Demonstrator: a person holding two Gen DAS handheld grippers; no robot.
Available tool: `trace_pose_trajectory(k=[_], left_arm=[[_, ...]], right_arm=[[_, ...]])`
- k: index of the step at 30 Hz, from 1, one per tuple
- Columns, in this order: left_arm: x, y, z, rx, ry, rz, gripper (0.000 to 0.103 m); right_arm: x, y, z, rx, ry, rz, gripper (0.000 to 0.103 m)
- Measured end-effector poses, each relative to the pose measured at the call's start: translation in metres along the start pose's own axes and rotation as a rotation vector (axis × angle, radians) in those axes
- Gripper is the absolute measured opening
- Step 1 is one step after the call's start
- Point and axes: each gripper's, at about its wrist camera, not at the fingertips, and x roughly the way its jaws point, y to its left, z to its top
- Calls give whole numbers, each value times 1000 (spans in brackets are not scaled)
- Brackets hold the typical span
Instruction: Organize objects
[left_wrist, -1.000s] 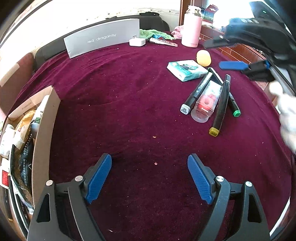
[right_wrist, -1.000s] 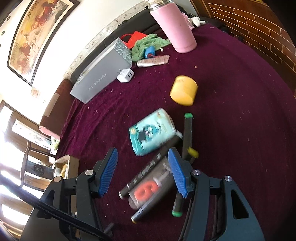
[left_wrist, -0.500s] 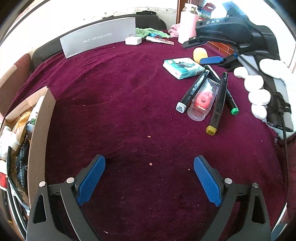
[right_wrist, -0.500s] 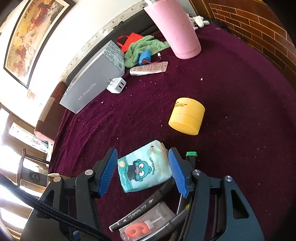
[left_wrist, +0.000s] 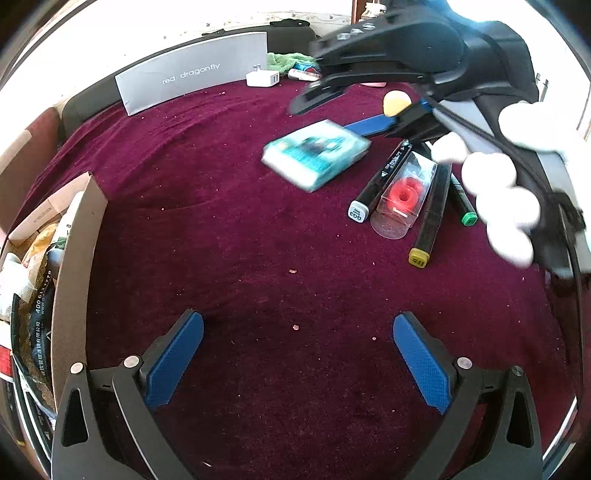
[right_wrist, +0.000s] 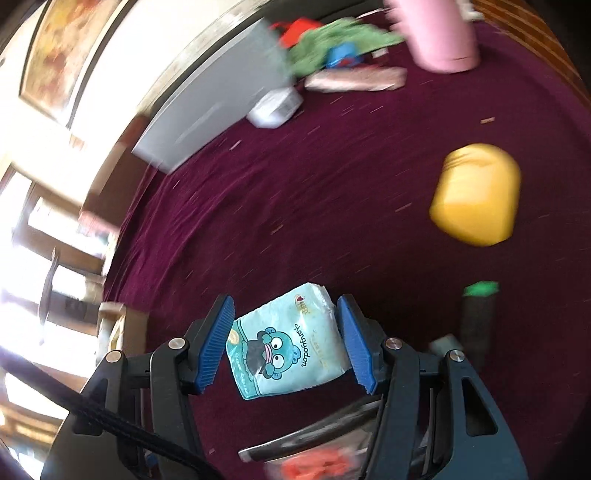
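Left gripper (left_wrist: 297, 356): jaws have just been opening, now wide apart over bare maroon cloth (left_wrist: 221, 221), nothing between them. Tissue pack (right_wrist: 290, 341) sits between the right gripper (right_wrist: 286, 341) pads, both blue pads pressing its side edges, clamped. Pack is blurred in the left view, beside the markers (left_wrist: 380, 181), near the yellow container (right_wrist: 476, 195).

Black gripper (left_wrist: 297, 363), blue ribbed pads (left_wrist: 421, 363)

Both wrist cameras look steeply down, close over the maroon worktop (left_wrist: 229, 229), sharing the tissue pack (right_wrist: 291, 343) and markers (left_wrist: 380, 181).
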Motion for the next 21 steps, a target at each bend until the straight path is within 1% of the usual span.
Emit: trace_pose_trajectory(k=[2, 3, 4, 6, 7, 8, 9, 10, 12, 13, 14, 15, 16, 17, 18, 19, 20, 21], left_arm=[[0, 0, 1, -2, -1, -3, 100], [0, 0, 0, -5, -2, -7, 100], [-1, 1, 0, -8, -4, -11, 100], [-2, 3, -1, -15, -7, -21, 101], [-2, 3, 0, -18, -8, -26, 101], [-2, 4, 0, -20, -9, -29, 101], [-3, 5, -1, -21, -9, -32, 101], [-3, 5, 0, -21, -9, -33, 101], [-3, 4, -1, -14, -4, -30, 101], [-2, 3, -1, -6, -1, -21, 101], [-2, 0, -2, 5, 2, -13, 101], [-3, 0, -2, 9, 2, -16, 101], [-5, 5, -1, -3, -2, -45, 101], [-7, 10, 1, -21, -2, -70, 100], [-10, 17, 2, -46, -3, -94, 100], [-17, 28, 4, -85, -17, -104, 100], [-22, 35, 7, -99, -34, -96, 100], [-26, 41, 10, -105, -51, -80, 100]], right_arm=[[9, 16, -6, -48, 41, 13, 57], [12, 21, -8, -66, 54, 15, 60], [15, 28, -12, -88, 81, 33, 61], [22, 40, -20, -114, 149, 98, 60], [25, 46, -26, -123, 207, 173, 60], [24, 50, -32, -124, 245, 222, 60], [22, 52, -35, -123, 263, 253, 60], [15, 53, -37, -122, 248, 258, 61], [-8, 50, -38, -114, 158, 231, 60], [-23, 47, -37, -101, 94, 206, 62], [-46, 38, -38, -74, -7, 167, 62], [-58, 35, -38, -60, -62, 143, 64], [-75, 28, -39, -40, -139, 105, 68], [-95, 18, -44, -16, -241, 37, 71], [-106, 11, -48, 1, -306, -15, 77], [-113, 6, -51, 15, -342, -41, 78], [-121, -4, -56, 40, -383, -65, 78], [-125, -15, -60, 64, -403, -71, 78]])
